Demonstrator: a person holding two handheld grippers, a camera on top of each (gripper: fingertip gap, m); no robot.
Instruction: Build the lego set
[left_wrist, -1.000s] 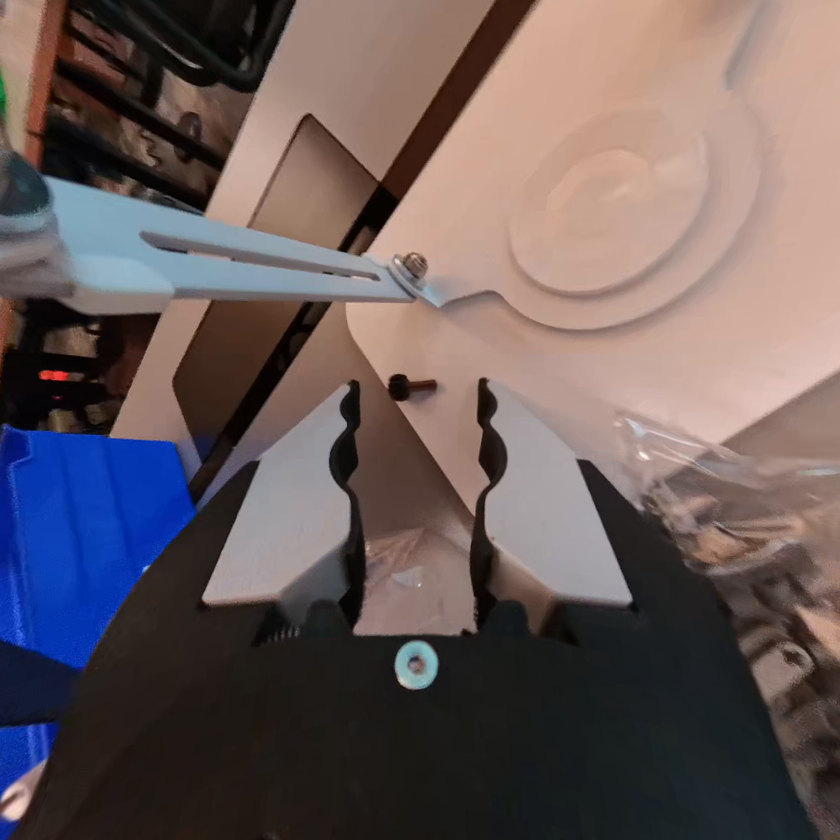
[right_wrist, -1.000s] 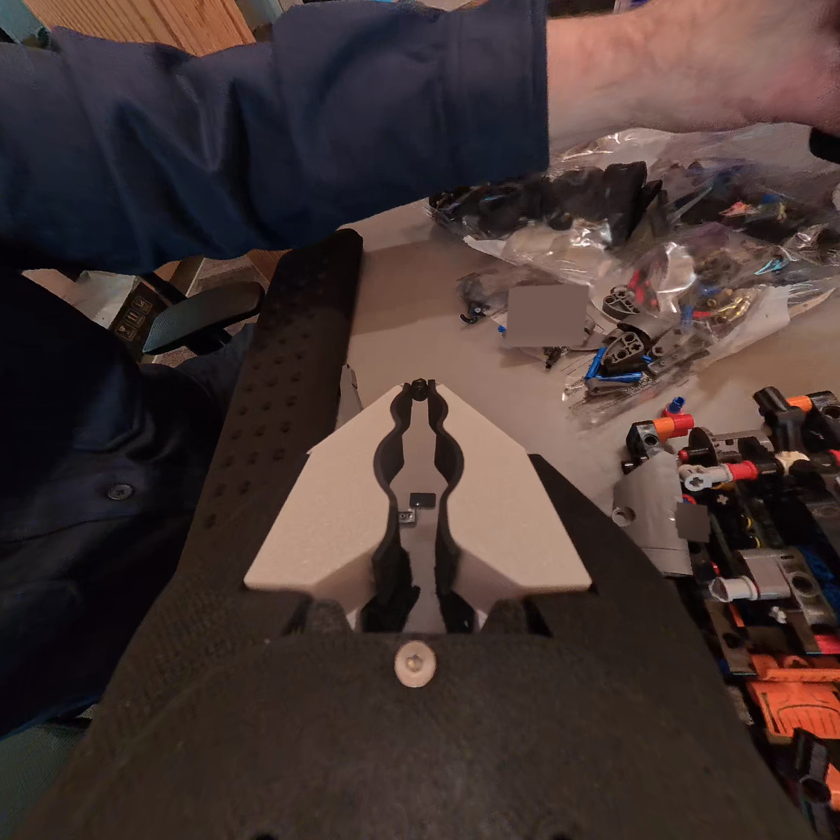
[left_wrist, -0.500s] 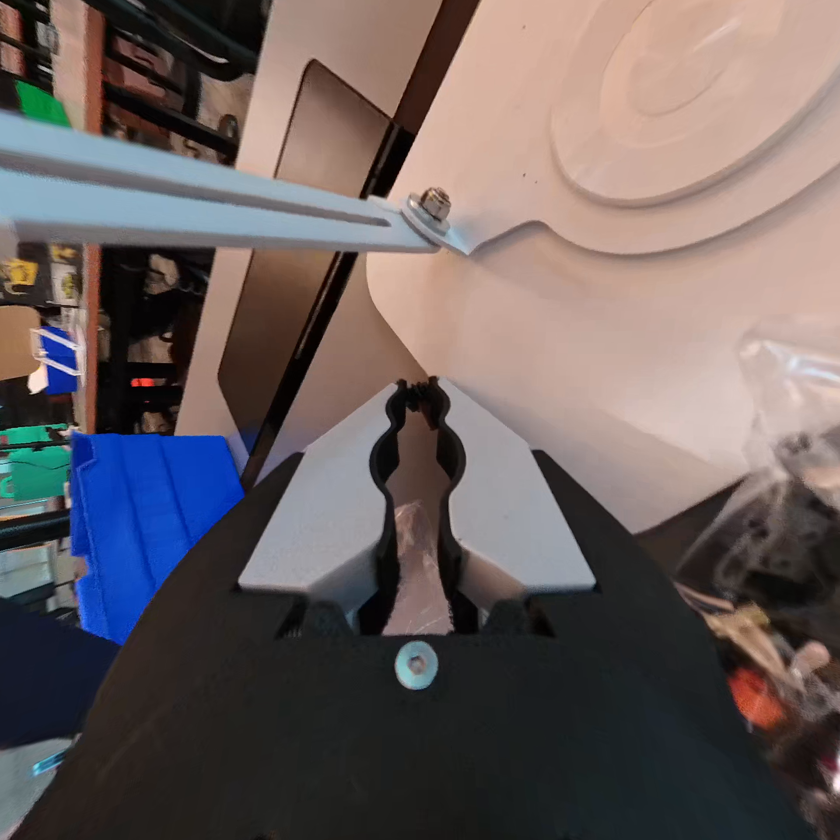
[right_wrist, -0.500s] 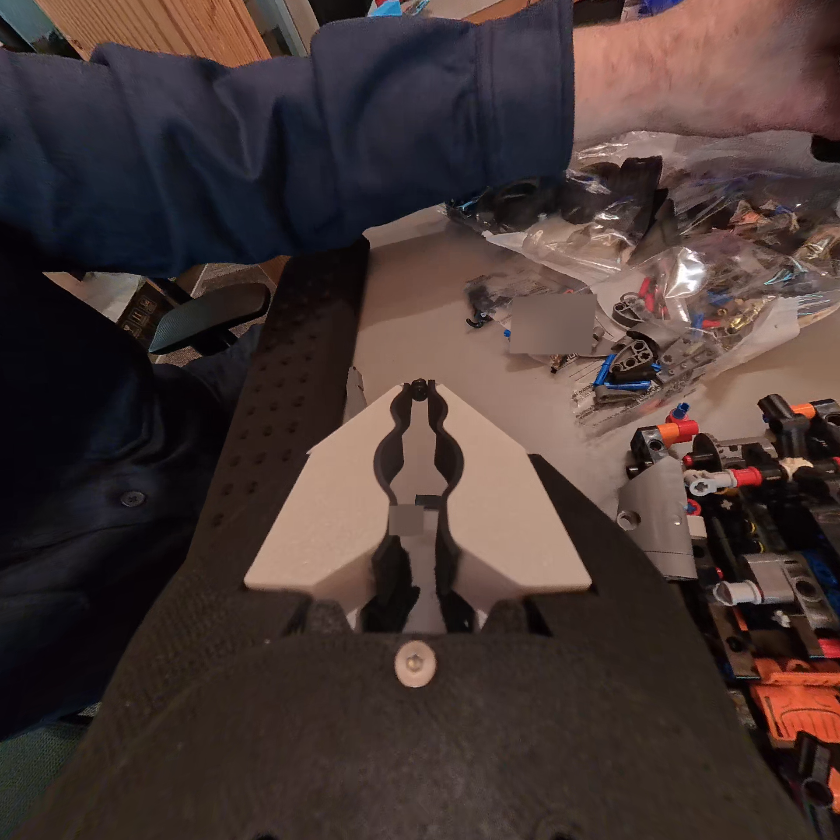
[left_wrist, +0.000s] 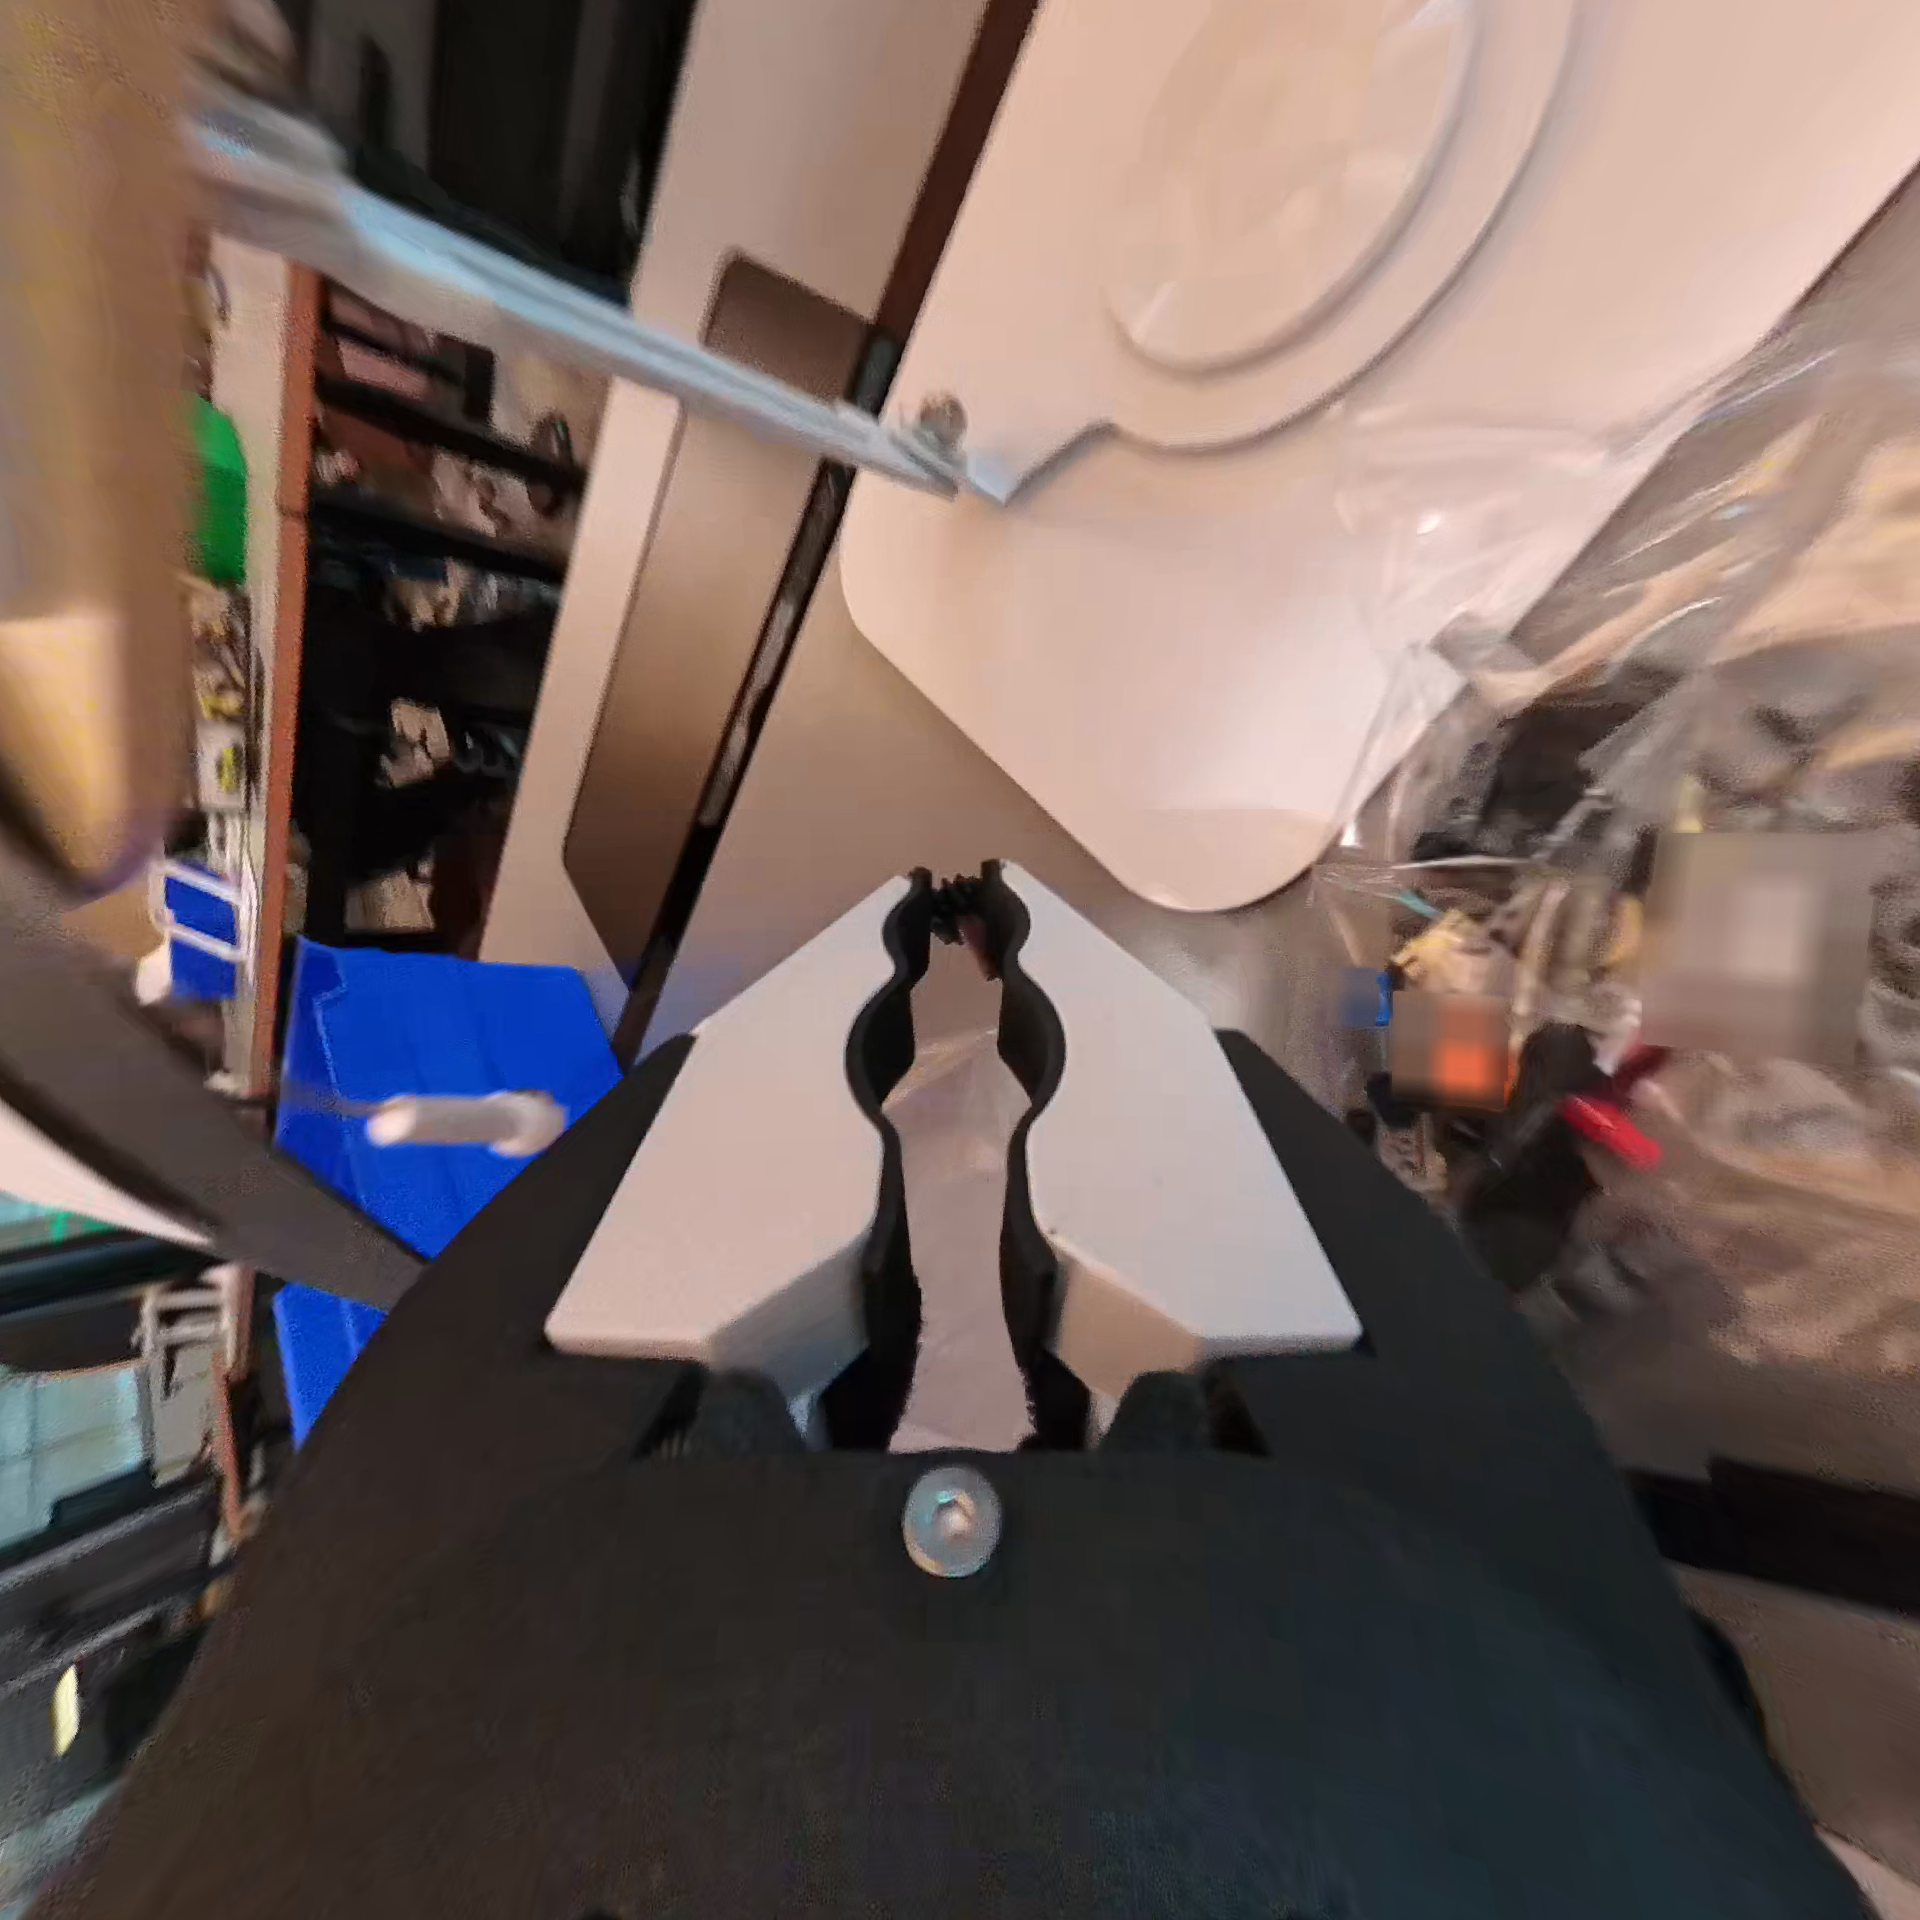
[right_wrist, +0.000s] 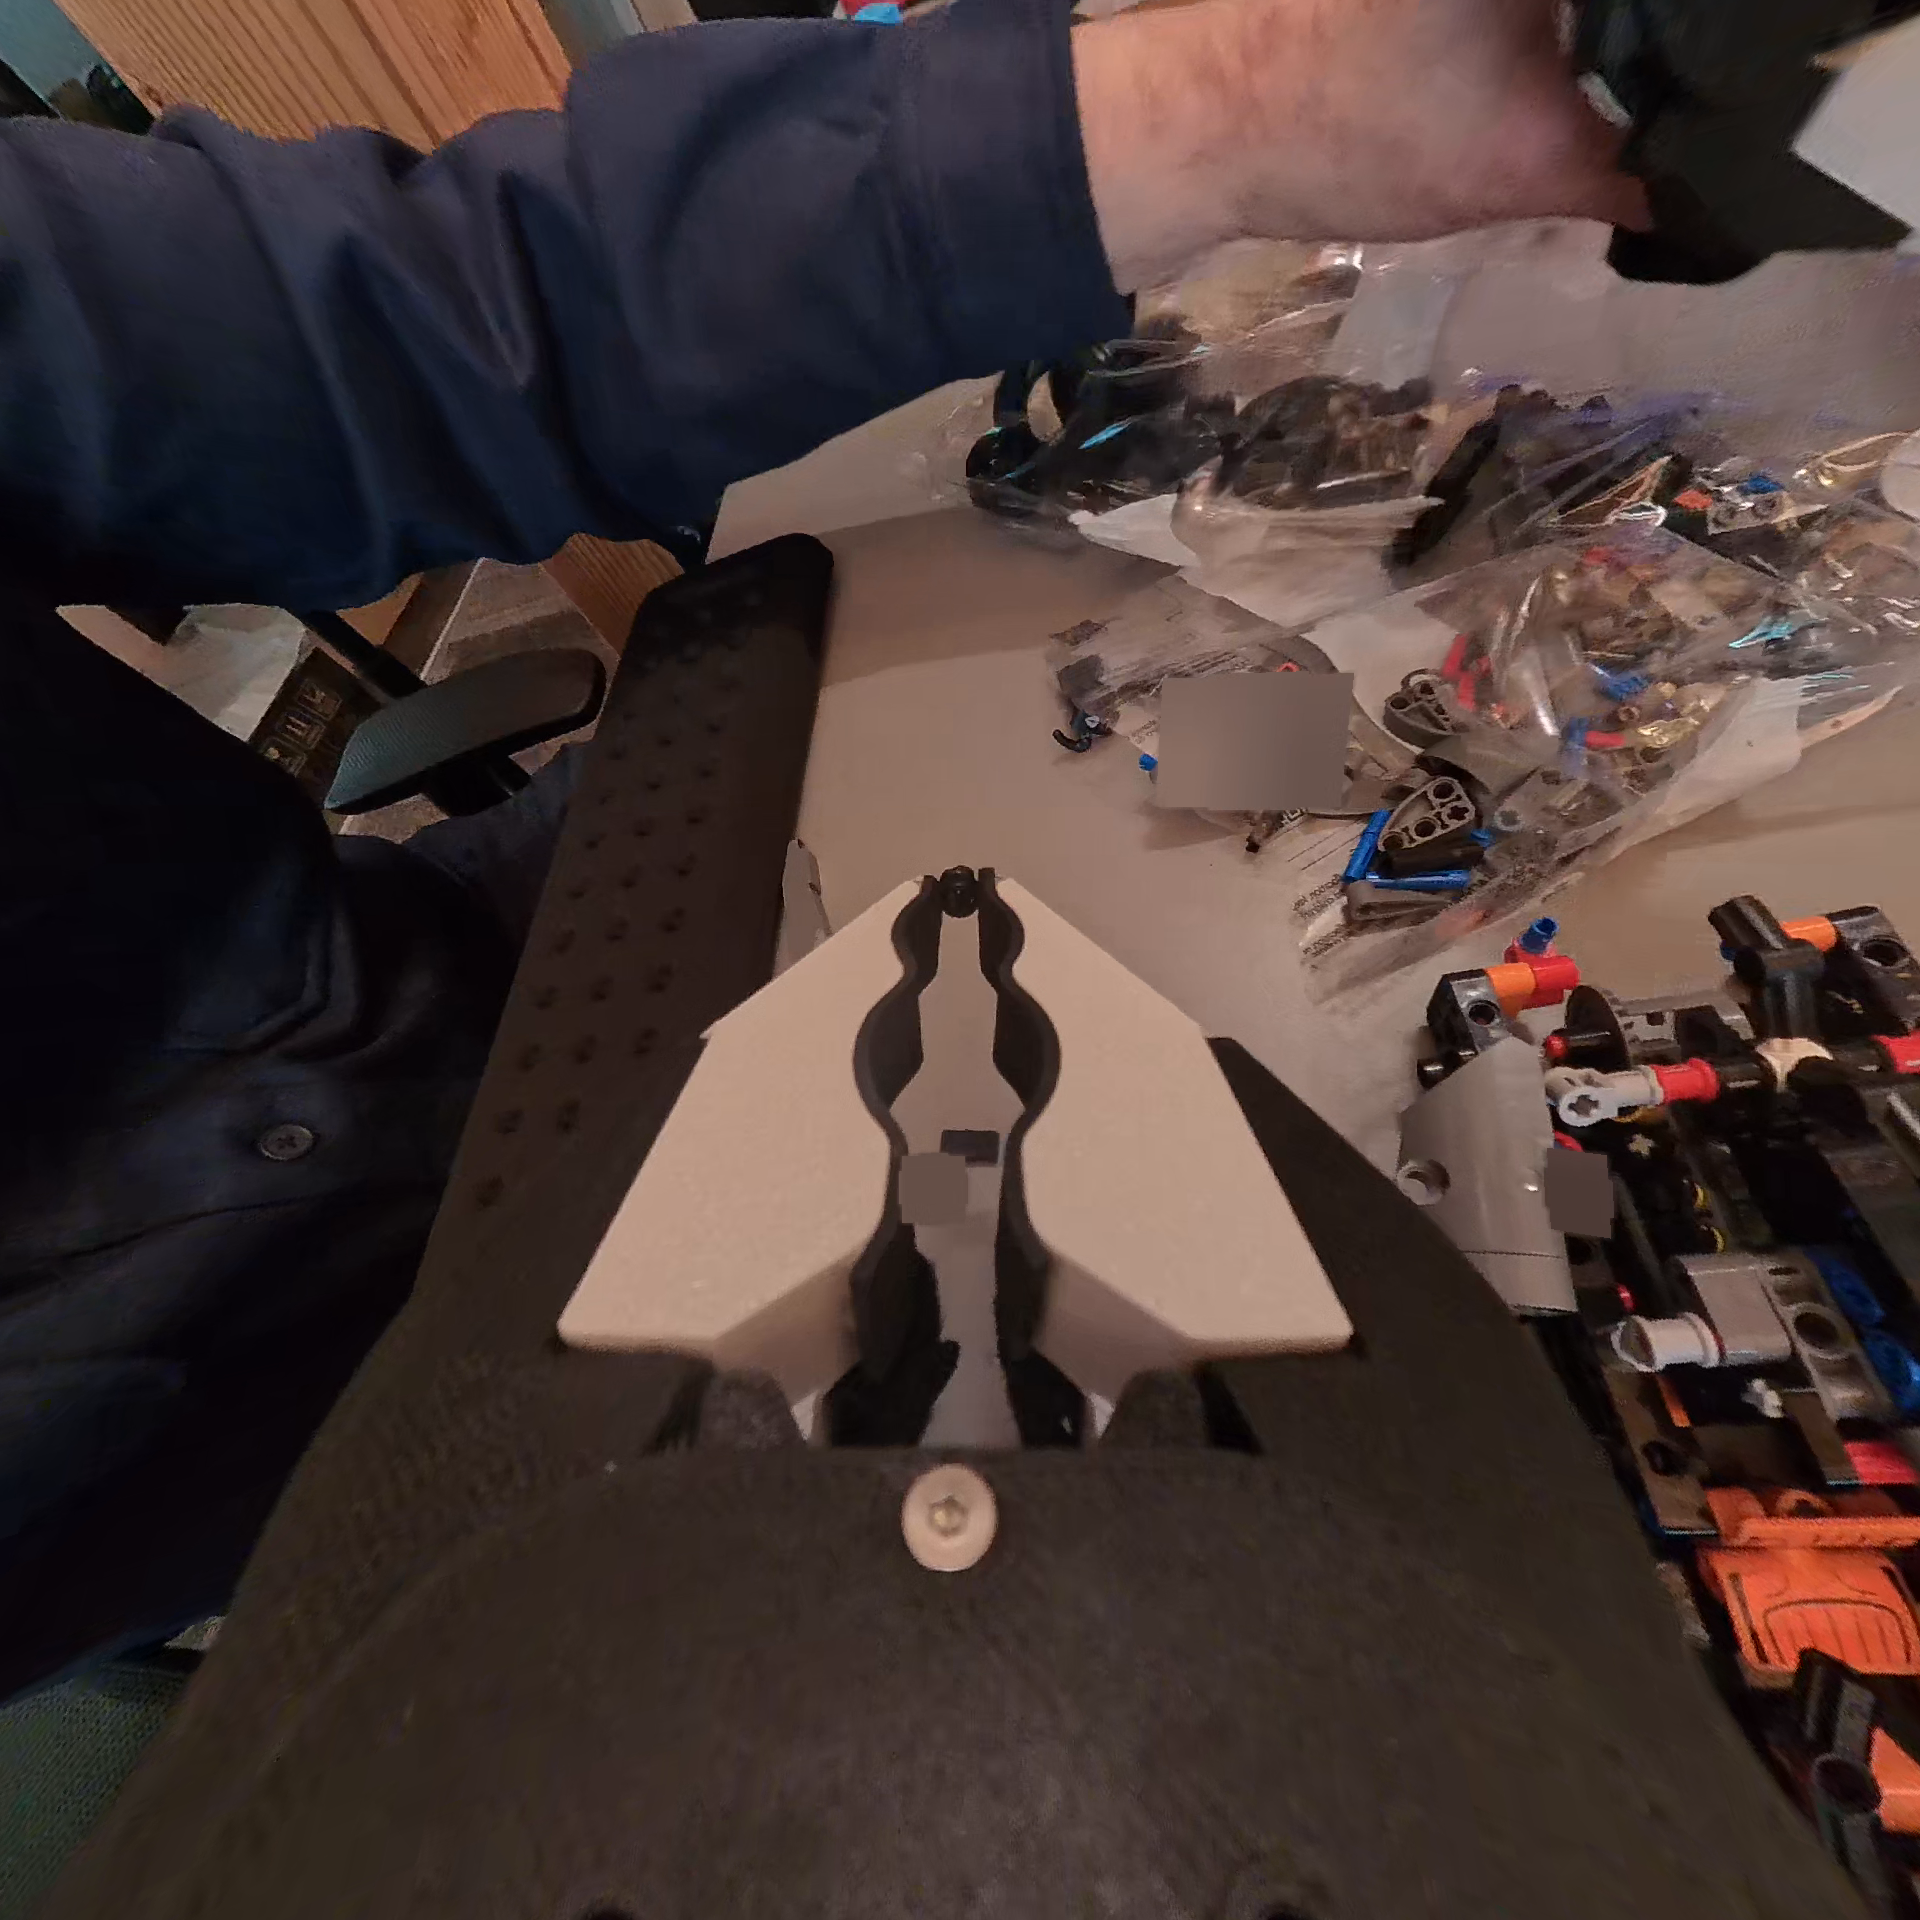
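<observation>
Left gripper (left_wrist: 951, 883): fingers are pressed together on a small black pin (left_wrist: 958, 896) with a brown shaft, pinched at the very tips; it is held up in the air in front of a white plate.
Right gripper (right_wrist: 961, 896): tips are closed on a small black peg (right_wrist: 959, 891), held over the table edge.
Lego set: a part-built model (right_wrist: 1725, 1226) of black, grey, orange and red pieces is seen on the table at the right of the right view, just beside the gripper's right finger.
Bags: clear bags (right_wrist: 1538, 582) of loose pieces are spread on the table beyond the model; in the left view they appear blurred at the right (left_wrist: 1662, 831).
Table (right_wrist: 935, 644): a pale grey top, with a black perforated strip (right_wrist: 665, 852) lying along its near-left edge.
Plate (left_wrist: 1195, 436): white, with a raised round disc, bolted to a slotted white bar (left_wrist: 623, 343); shown only in the left view.
Room, left view only: dark shelving (left_wrist: 436, 623) and a blue bin (left_wrist: 436, 1081) are seen at the left.
Right view only: a navy sleeve (right_wrist: 468, 343) and bare wrist cross the top, ending at the other gripper's black body (right_wrist: 1745, 135); a chair armrest (right_wrist: 468, 727) and wood panelling (right_wrist: 343, 62) are seen behind.
</observation>
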